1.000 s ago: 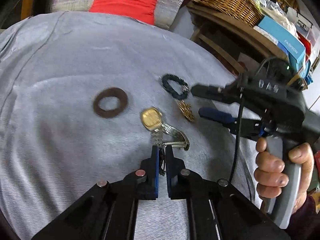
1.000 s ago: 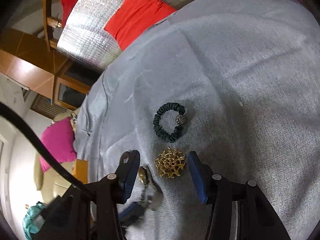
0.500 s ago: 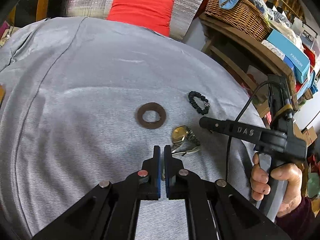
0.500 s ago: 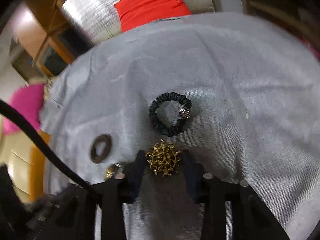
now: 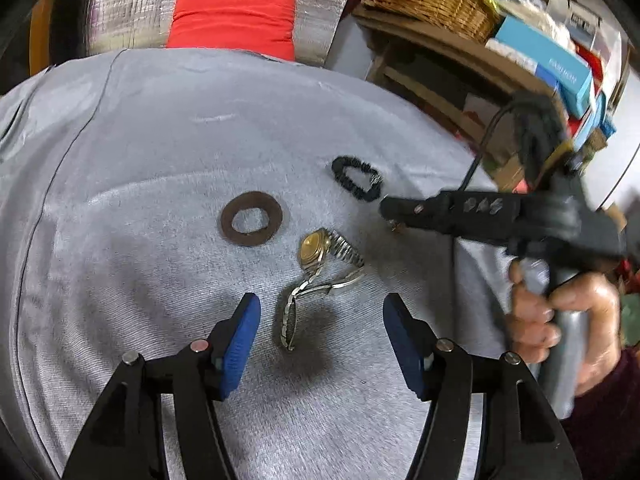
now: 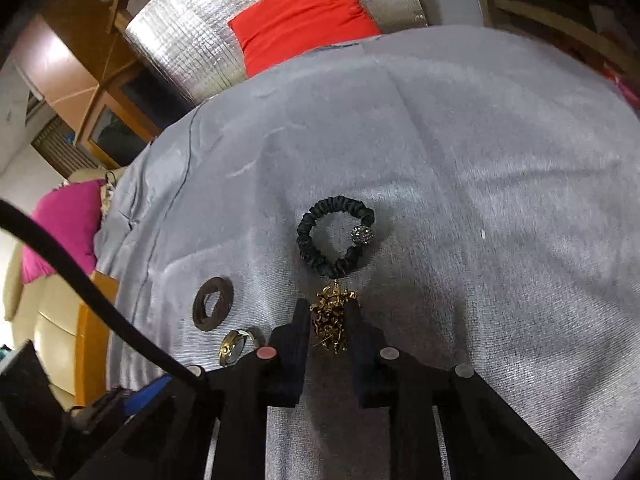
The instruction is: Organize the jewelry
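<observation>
Left gripper (image 5: 320, 316) spread wide, holding nothing, straddling the watch (image 5: 316, 276) band on the grey surface (image 5: 160, 160). Right gripper (image 6: 329, 320) clamped on the gold brooch (image 6: 332, 316), just near of the scrunchie (image 6: 336, 240); probably lifting to regroup. Brown ring (image 5: 251, 224) left, untouched.

A soft grey napped cloth (image 5: 160, 152) covers the surface, faintly shiny where it creases. On it, the watch (image 5: 316, 248) gleams in polished gold and steel metal. Beside the watch lies a dull, rough brown ring (image 5: 251, 224); beyond it a matt black ruched fabric scrunchie (image 6: 335, 240). The brooch (image 6: 333, 322) is bright gilt metal.
</observation>
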